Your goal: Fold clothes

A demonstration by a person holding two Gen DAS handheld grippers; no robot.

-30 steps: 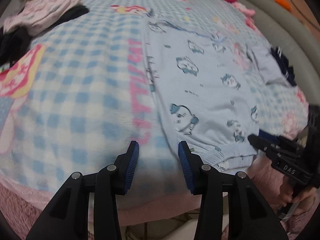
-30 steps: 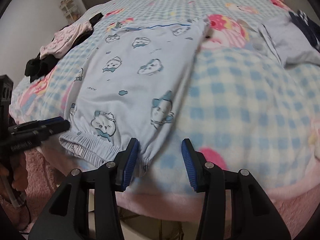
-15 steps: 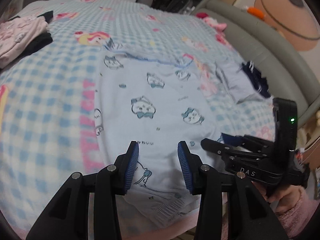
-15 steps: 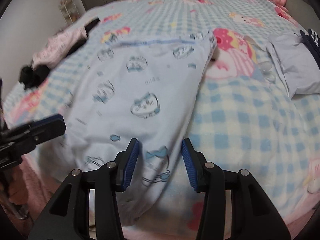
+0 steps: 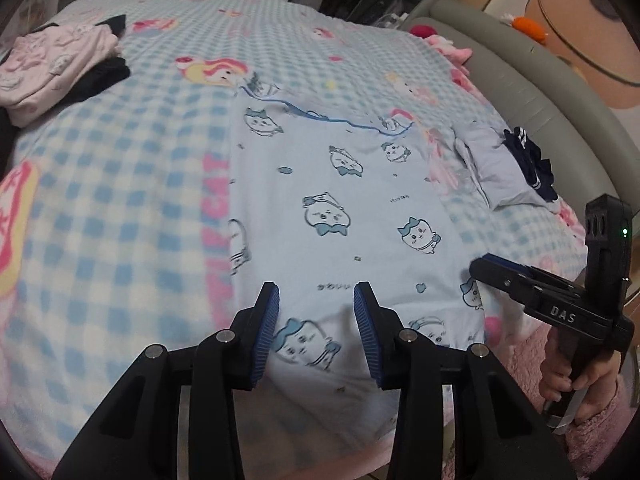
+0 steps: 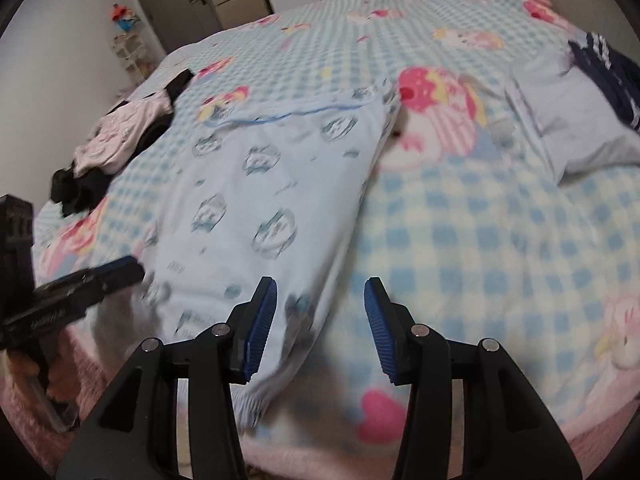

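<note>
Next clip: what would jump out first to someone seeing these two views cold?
The pale blue cat-print garment spread flat across the middle of the blue checked blanket, its near end hanging over the bed's front edge. Both open grippers, left gripper and right gripper, hover over that near end. A pink and black clothes pile sits far left.

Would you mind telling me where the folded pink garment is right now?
The folded pink garment lies at the far left of the checked blanket in both views, on dark clothes, well left of the light blue pyjama bottoms.
</note>
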